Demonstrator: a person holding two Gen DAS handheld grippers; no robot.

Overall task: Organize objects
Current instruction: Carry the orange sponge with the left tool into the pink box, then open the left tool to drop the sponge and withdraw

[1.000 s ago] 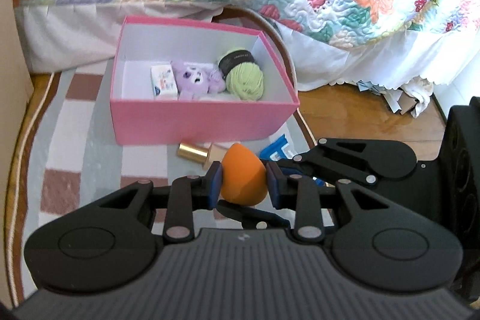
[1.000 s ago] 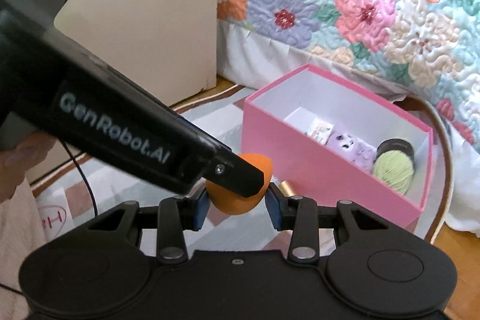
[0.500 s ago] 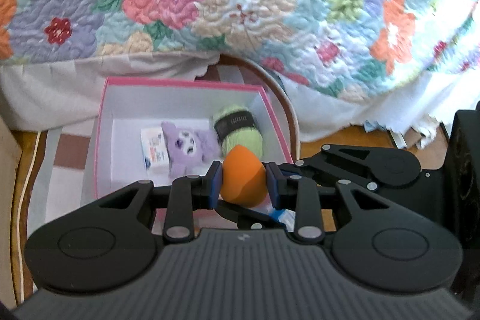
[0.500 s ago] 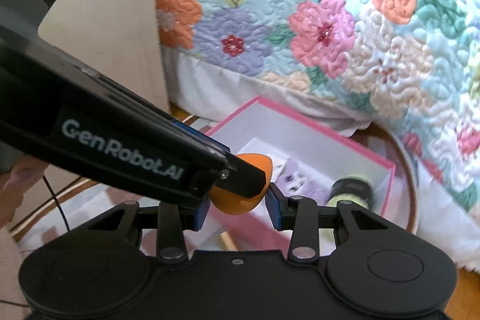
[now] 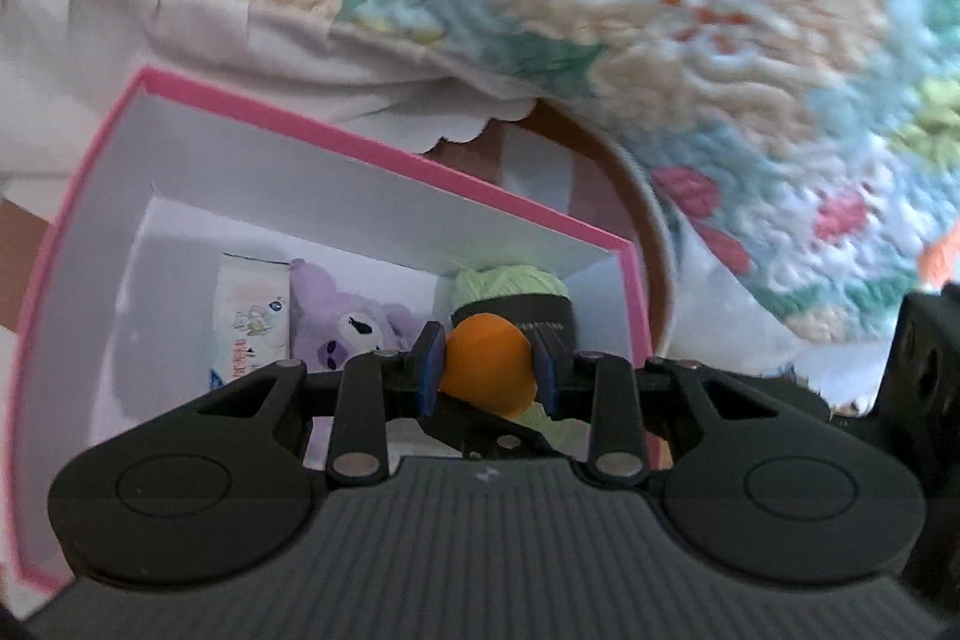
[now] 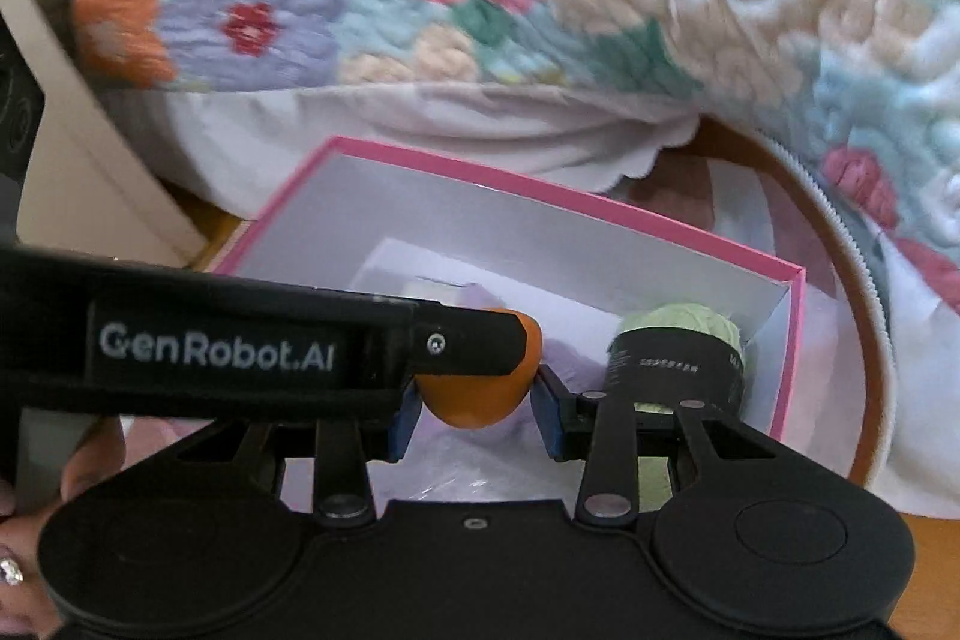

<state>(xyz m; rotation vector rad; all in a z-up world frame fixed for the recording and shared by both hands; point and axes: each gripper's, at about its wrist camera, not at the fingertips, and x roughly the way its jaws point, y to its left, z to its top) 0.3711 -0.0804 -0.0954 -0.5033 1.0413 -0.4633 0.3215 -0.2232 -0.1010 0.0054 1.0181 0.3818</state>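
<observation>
Both cameras sit just behind their own fingers and look forward and down into the pink box [image 5: 384,163], close above it, with the quilt [image 5: 690,10] filling the upper half of each view. The left wrist view faces the box from its near long side, slightly left. The right wrist view looks from further right, and the left gripper's [image 6: 474,376] arm crosses its left half. Both views share the box interior, the sponge [image 5: 487,364] between the fingers, the yarn [image 6: 684,340], the quilt edge and the rug's rim [image 5: 651,226].
</observation>
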